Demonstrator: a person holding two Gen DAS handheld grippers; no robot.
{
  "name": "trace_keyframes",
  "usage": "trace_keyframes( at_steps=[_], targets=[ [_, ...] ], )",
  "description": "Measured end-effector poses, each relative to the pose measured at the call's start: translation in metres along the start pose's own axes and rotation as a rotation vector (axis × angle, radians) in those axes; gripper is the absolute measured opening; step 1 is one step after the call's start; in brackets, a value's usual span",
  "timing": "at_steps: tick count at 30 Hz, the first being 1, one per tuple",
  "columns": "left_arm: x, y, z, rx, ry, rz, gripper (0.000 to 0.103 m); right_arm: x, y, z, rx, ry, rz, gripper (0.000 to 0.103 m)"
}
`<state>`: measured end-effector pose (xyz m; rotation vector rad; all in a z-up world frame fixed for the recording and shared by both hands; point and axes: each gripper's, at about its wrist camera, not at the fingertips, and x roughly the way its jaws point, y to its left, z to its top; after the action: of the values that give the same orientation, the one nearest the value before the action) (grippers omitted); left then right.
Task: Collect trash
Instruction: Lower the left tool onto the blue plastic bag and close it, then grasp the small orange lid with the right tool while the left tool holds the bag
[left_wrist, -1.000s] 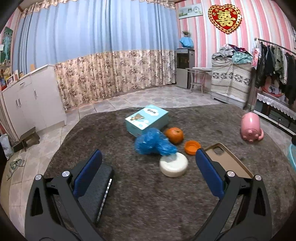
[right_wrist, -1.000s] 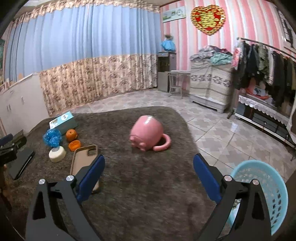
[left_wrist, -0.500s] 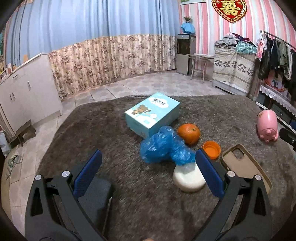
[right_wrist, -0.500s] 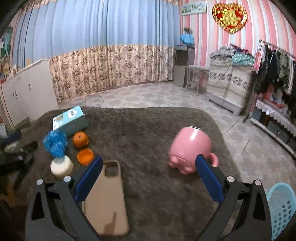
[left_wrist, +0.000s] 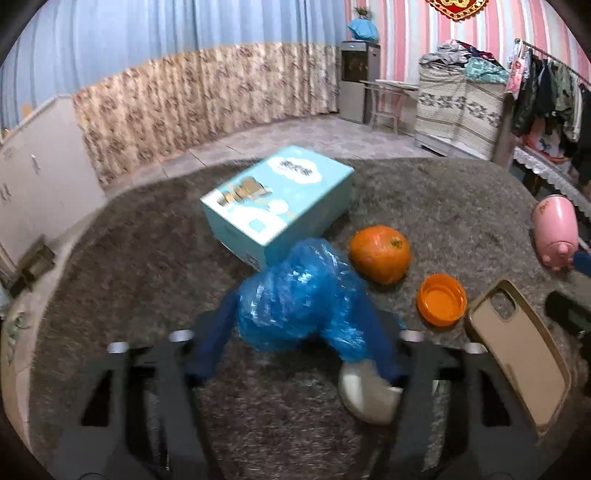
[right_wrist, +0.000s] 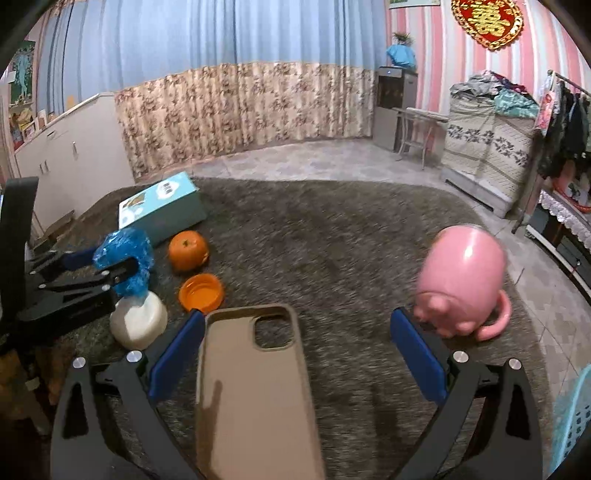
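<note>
A crumpled blue plastic bag (left_wrist: 299, 299) lies on the grey carpeted table, between the blue pads of my left gripper (left_wrist: 299, 343), which is open around it and touching its sides. It also shows in the right wrist view (right_wrist: 125, 254), with the left gripper (right_wrist: 99, 269) on it. An orange bottle cap (left_wrist: 441, 299) lies to its right. My right gripper (right_wrist: 291, 350) is open and empty, over a tan phone case (right_wrist: 255, 391).
A teal box (left_wrist: 280, 199), an orange (left_wrist: 380, 254) and a white round block (left_wrist: 365, 391) crowd the bag. A pink pig mug (right_wrist: 461, 280) lies at the right. A light blue basket (right_wrist: 576, 424) stands below the table's right edge.
My left gripper has moved forward and its pads now flank the blue bag. My right gripper has swung left and forward over the phone case.
</note>
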<state>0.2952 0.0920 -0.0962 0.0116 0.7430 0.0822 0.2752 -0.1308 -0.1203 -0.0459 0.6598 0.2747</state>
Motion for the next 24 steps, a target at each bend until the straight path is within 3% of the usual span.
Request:
trace_keyframes(
  at_steps=[3,7,10,13,18,23,24],
  targets=[
    [-0.007,0.002,-0.003,-0.003,-0.006,-0.015,0.032,0.005,0.01,-0.001,-0.026,0.011,0.011,0.098],
    [-0.043,0.021,-0.009,-0.02,-0.089,0.05,0.032,0.012,0.024,-0.001,-0.071,0.02,0.034,0.098],
    [-0.061,0.047,-0.019,-0.057,-0.105,0.099,0.032,0.019,0.034,-0.002,-0.098,0.036,0.041,0.098],
    [-0.066,0.064,-0.029,-0.106,-0.1,0.099,0.032,0.028,0.045,-0.001,-0.113,0.057,0.061,0.097],
    [-0.064,0.073,-0.034,-0.142,-0.083,0.079,0.031,0.042,0.065,0.005,-0.17,0.096,0.083,0.083],
    [-0.061,0.07,-0.036,-0.117,-0.079,0.072,0.031,0.061,0.072,0.01,-0.183,0.151,0.094,0.076],
    [-0.061,0.069,-0.036,-0.112,-0.078,0.071,0.031,0.061,0.073,0.011,-0.186,0.151,0.102,0.066]
  ],
)
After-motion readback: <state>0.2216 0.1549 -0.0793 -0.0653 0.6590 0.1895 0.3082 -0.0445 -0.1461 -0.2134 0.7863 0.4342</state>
